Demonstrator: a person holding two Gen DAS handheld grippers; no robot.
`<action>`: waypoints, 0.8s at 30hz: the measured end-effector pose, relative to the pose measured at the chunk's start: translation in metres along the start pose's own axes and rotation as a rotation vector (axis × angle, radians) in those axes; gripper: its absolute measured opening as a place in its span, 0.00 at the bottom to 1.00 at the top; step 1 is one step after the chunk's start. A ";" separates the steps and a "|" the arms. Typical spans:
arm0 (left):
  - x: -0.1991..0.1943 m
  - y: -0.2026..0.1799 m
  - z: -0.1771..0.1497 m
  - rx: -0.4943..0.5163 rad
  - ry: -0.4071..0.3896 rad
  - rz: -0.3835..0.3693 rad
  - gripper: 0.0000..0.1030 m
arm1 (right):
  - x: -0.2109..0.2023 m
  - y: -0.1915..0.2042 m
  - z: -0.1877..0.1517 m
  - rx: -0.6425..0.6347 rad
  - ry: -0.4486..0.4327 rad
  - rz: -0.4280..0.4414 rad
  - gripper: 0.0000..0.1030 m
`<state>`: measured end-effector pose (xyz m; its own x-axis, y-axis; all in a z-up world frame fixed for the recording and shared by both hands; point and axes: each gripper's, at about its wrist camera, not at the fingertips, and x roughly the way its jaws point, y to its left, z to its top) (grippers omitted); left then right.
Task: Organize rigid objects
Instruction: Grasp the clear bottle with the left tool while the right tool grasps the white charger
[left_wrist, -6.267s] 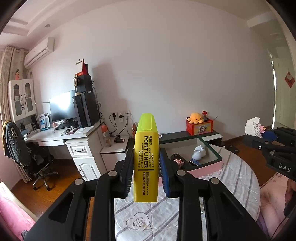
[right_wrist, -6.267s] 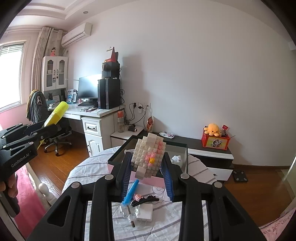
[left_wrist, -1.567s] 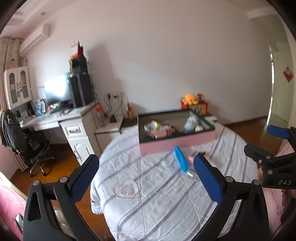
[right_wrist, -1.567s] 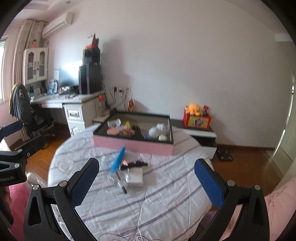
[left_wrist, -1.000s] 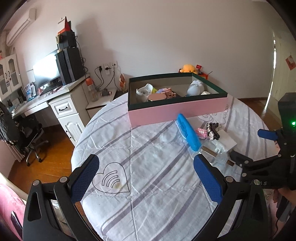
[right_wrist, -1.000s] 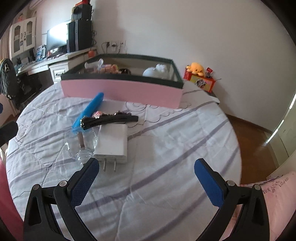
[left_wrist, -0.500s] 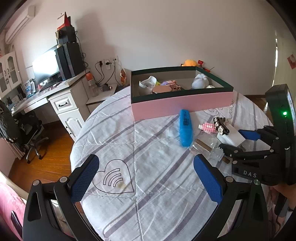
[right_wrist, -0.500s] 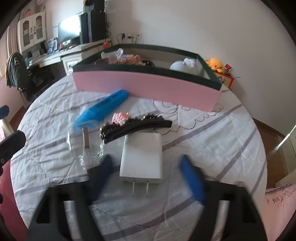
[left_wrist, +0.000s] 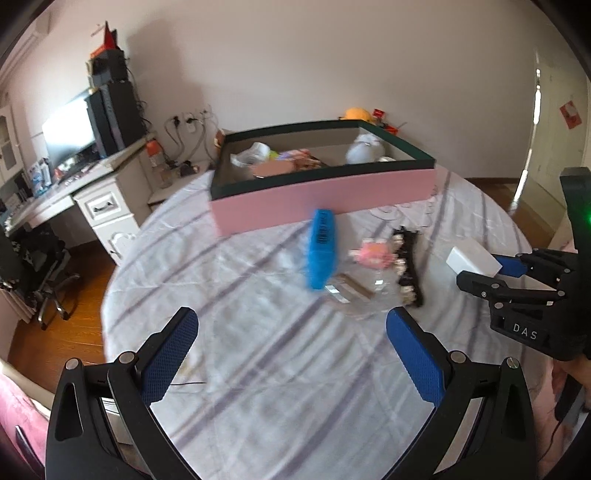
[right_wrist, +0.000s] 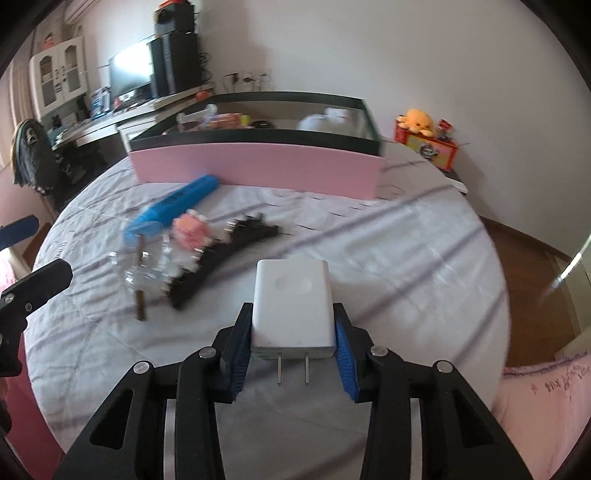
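Observation:
My right gripper (right_wrist: 291, 332) is shut on a white plug charger (right_wrist: 291, 302), prongs pointing toward the camera; it also shows at the right of the left wrist view (left_wrist: 472, 258). My left gripper (left_wrist: 291, 347) is open and empty above the striped tablecloth (left_wrist: 258, 369). On the cloth lie a blue highlighter (left_wrist: 322, 253), a small pink block toy (left_wrist: 373, 254), a black hair clip (left_wrist: 406, 266) and a clear plastic piece (left_wrist: 351, 291). Behind them stands the pink box with a dark rim (left_wrist: 325, 199), holding several items.
The round table drops off on all sides. A white desk with a monitor (left_wrist: 70, 136) and an office chair (left_wrist: 33, 266) stand at the left. An orange plush on a red box (right_wrist: 424, 136) sits by the far wall.
My right gripper has closed on the white charger, which lay on the cloth half a second ago. My left gripper has moved closer to the blue highlighter and clip, still open.

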<state>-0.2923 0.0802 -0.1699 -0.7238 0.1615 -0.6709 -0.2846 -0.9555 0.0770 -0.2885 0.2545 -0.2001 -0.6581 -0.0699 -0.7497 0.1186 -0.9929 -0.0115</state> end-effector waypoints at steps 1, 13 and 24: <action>0.002 -0.004 0.000 0.000 0.003 -0.012 1.00 | -0.001 -0.005 -0.001 0.010 -0.003 -0.001 0.40; 0.054 -0.018 0.009 -0.077 0.119 0.024 1.00 | 0.007 -0.015 -0.002 0.022 -0.030 0.033 0.40; 0.060 -0.009 0.002 -0.055 0.124 -0.014 0.83 | 0.013 -0.013 0.003 0.015 -0.043 0.023 0.40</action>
<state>-0.3342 0.0993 -0.2097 -0.6355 0.1462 -0.7582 -0.2569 -0.9660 0.0290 -0.3012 0.2660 -0.2079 -0.6869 -0.0966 -0.7203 0.1230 -0.9923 0.0158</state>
